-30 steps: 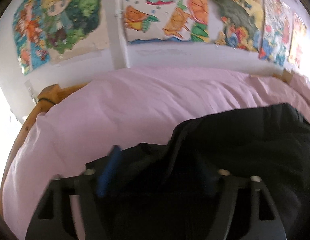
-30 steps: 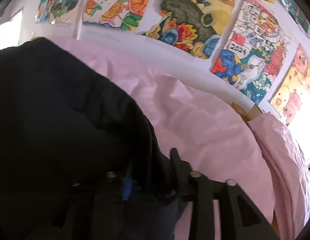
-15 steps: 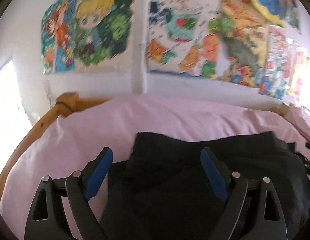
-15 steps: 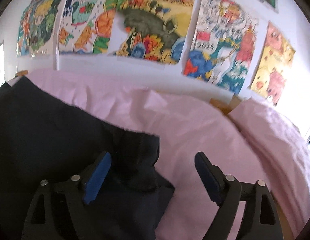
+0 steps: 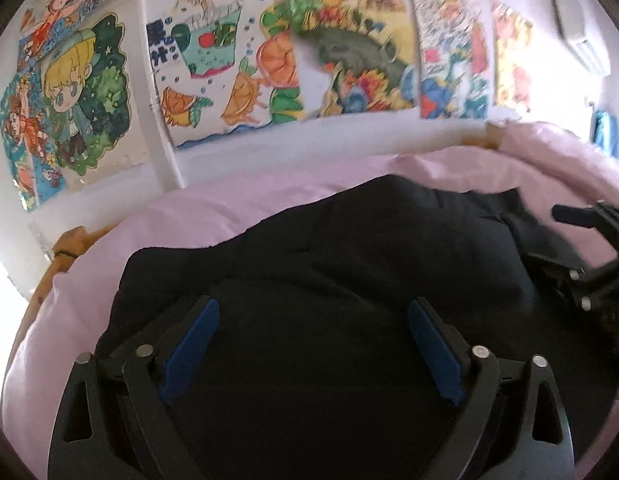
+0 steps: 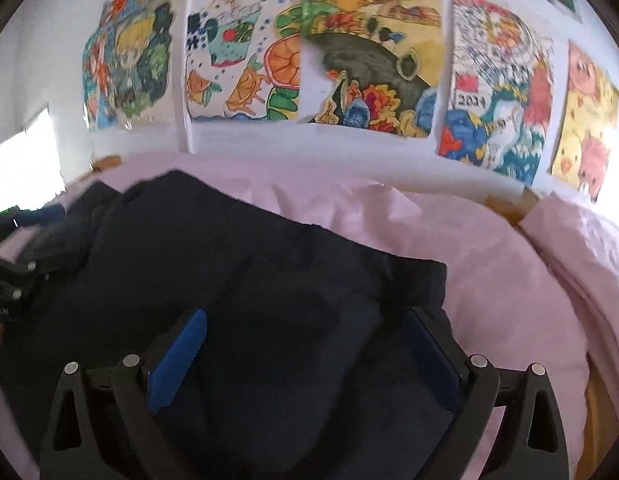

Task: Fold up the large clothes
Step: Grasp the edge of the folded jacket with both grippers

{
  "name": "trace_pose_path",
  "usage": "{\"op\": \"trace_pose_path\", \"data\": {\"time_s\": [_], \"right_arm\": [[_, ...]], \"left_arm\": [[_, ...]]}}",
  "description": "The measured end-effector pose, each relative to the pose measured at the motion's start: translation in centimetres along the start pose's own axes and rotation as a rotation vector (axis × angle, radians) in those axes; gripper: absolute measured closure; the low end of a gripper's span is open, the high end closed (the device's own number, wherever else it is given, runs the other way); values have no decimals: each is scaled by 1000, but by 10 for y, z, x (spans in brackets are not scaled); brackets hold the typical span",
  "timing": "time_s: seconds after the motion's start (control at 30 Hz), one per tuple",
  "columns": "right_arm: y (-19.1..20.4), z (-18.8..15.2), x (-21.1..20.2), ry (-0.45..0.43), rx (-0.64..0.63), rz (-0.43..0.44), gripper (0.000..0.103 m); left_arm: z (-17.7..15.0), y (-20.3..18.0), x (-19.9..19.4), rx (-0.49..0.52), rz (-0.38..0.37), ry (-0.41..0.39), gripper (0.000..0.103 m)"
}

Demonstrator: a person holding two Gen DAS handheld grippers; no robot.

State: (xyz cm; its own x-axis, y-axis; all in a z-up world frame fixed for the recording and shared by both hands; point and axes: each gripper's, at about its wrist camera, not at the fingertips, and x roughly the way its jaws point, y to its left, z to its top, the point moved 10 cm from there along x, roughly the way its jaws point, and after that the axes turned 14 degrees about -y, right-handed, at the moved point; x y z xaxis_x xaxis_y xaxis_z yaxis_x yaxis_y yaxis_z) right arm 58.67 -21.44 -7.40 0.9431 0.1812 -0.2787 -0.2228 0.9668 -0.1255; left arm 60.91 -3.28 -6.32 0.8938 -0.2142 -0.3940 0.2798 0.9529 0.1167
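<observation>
A large dark navy garment lies folded over on the pink bed sheet; it also shows in the right wrist view. My left gripper is open above the garment's left part, holding nothing. My right gripper is open above the garment's right part, near its right edge, holding nothing. The right gripper also shows at the right edge of the left wrist view, and the left gripper shows at the left edge of the right wrist view.
A wall with colourful posters stands right behind the bed. The wooden bed frame shows at the left corner. A bunched pink duvet lies at the right. A bright window is at the left.
Both grippers were shut on the garment a second ago. They have let go, opened wide and drawn back, and the garment now lies on the sheet.
</observation>
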Motion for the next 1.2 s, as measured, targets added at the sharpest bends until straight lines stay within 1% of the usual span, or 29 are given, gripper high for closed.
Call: {"op": "trace_pose_path", "data": {"time_s": [0.03,0.13,0.27,0.33,0.47,0.63,0.83,0.9,1.07,1.13,1.2], "right_arm": [[1,-2,6,2,-13,-6,0],[-1,-11,31,24,-32,-19,0],[-10,-31,61,101,25,25,0],[-13,-41,73,122,50,36,0],[-15,-53,91,134,69,46,0],[-17,-63,111,164,107,68,0],[-18,-65,113,170,117,72,0],[-19,-62,108,156,133,79,0],[-29,-45,82,102,258,152,0],[-32,-39,73,92,272,157,0],[-34,-32,65,77,283,154,0]], "left_arm": [[-4,1,8,7,17,9,1],[-15,3,27,6,24,15,1],[-31,8,50,-7,32,20,1],[-36,7,58,-14,31,15,1],[-40,11,72,-33,23,-5,1],[-43,14,83,-52,22,2,1],[-42,10,81,-37,33,-6,1],[-39,10,78,-45,22,-13,1],[-29,13,57,-85,-21,-28,1],[-25,14,49,-104,-44,-28,1],[-23,15,44,-117,-51,-19,1]]}}
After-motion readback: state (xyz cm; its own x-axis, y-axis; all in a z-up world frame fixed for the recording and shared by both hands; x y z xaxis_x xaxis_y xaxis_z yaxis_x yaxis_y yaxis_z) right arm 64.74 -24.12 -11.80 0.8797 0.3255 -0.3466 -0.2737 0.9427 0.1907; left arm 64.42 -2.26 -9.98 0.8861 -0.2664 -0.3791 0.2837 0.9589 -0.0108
